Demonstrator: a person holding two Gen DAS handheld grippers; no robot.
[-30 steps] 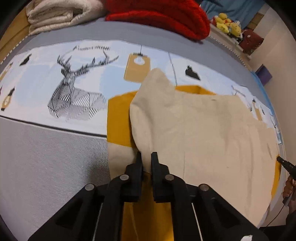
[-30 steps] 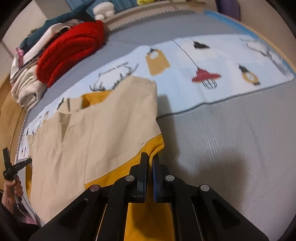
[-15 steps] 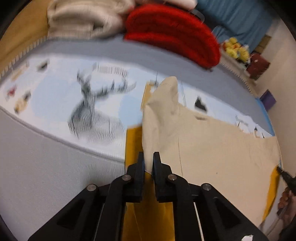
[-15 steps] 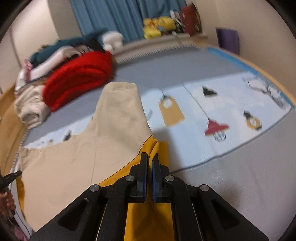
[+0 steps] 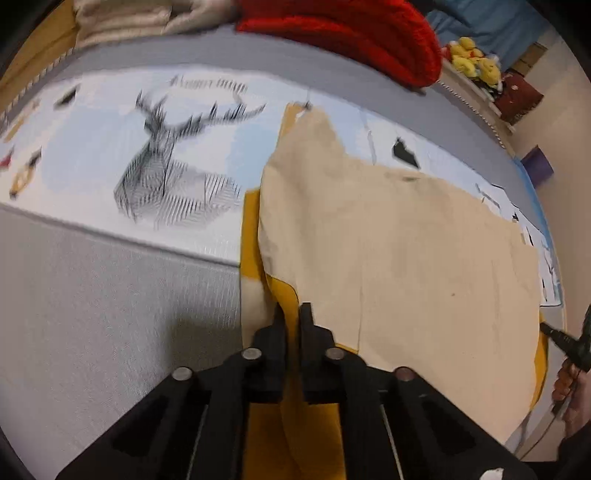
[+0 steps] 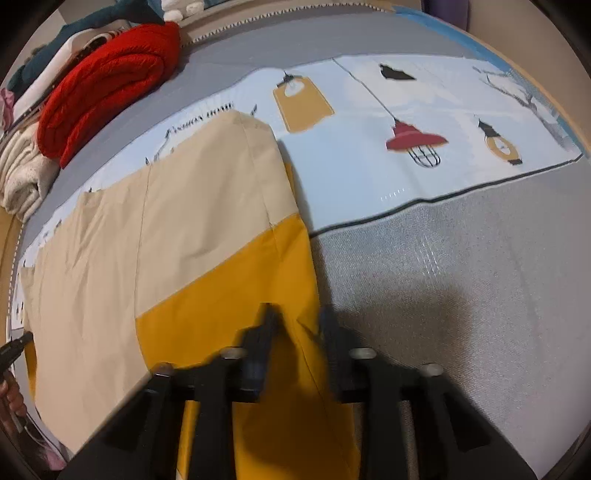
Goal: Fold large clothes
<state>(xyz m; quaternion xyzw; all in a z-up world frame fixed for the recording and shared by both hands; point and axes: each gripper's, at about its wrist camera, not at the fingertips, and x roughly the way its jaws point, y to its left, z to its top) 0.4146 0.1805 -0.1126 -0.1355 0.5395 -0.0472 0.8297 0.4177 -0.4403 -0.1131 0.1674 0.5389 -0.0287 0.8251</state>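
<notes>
A large beige and mustard-yellow garment (image 5: 399,251) lies folded over on the bed, beige side up; it also shows in the right wrist view (image 6: 177,236). My left gripper (image 5: 291,314) is shut on the garment's yellow edge at its left side. My right gripper (image 6: 295,317) is open, its fingers (image 6: 267,321) either side of the garment's yellow right edge, which lies flat on the bed.
The bed has a grey cover (image 6: 461,280) and a printed sheet with a deer (image 5: 166,173) and lamps (image 6: 413,142). Folded red (image 6: 107,81) and cream (image 5: 122,18) blankets are stacked at the far side. The other gripper and hand show at each view's edge (image 5: 569,343).
Both grippers lifted the garment's edge, carried it forward and laid it down. The right gripper has opened and let go. The left gripper stays shut.
</notes>
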